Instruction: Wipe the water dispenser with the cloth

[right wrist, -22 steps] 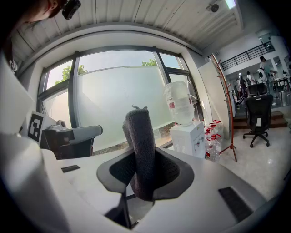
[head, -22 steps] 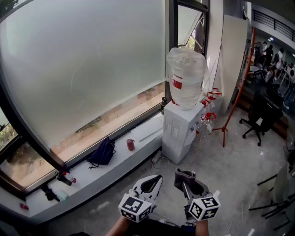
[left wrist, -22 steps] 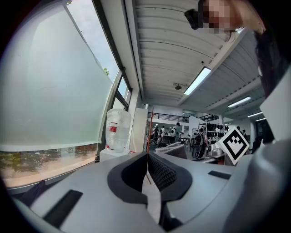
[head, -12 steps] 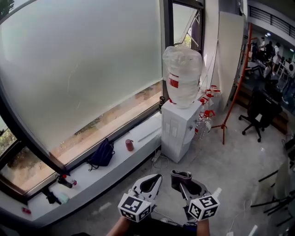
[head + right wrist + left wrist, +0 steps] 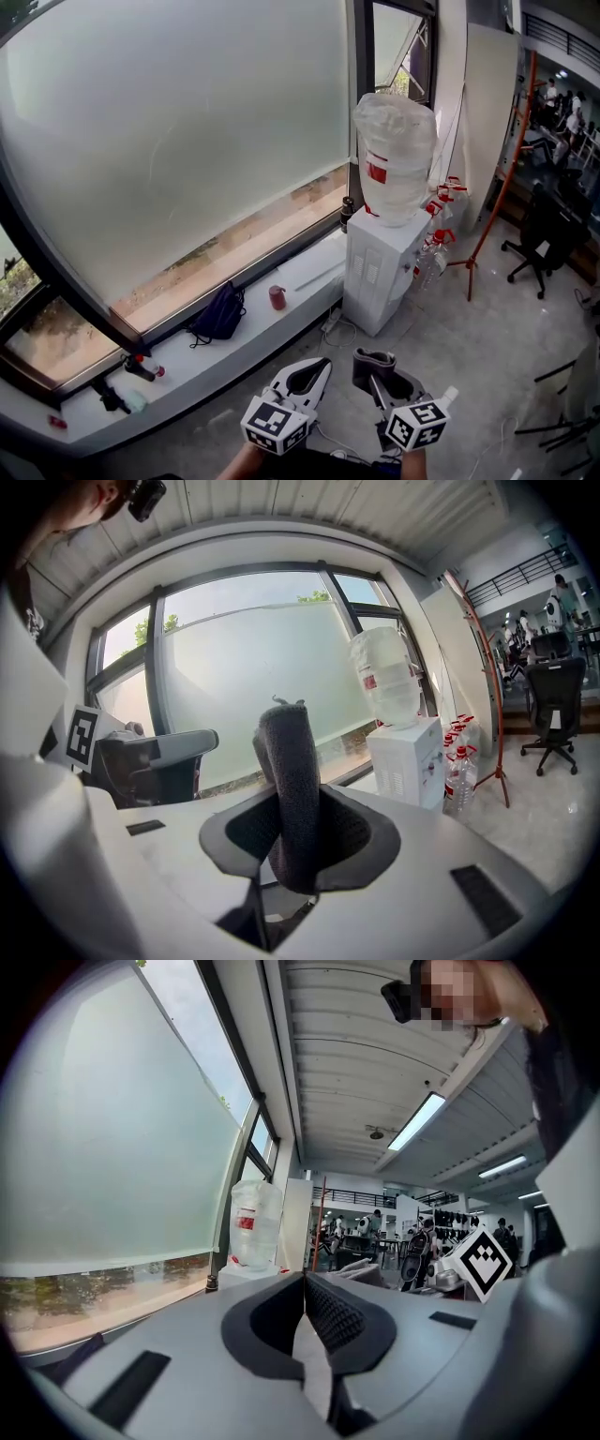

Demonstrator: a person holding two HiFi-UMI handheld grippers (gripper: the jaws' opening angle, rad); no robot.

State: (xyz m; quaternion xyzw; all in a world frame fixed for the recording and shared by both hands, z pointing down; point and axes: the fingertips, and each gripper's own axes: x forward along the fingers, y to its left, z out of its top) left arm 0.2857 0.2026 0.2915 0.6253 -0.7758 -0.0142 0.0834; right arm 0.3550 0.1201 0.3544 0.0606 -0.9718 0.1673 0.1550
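A large open-plan office or lab workspace. A wall of frosted window runs along the left above a long white ledge. A white water dispenser stands on polished concrete floor. Far right: black office chairs, people at workstations. Strip lights line the ribbed ceiling.

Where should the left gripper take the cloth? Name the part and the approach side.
Probably the free top end of the cloth: it stands upright as a narrow fold above the right gripper, which clamps its lower part. Come in from the left, opening the shut left gripper first.
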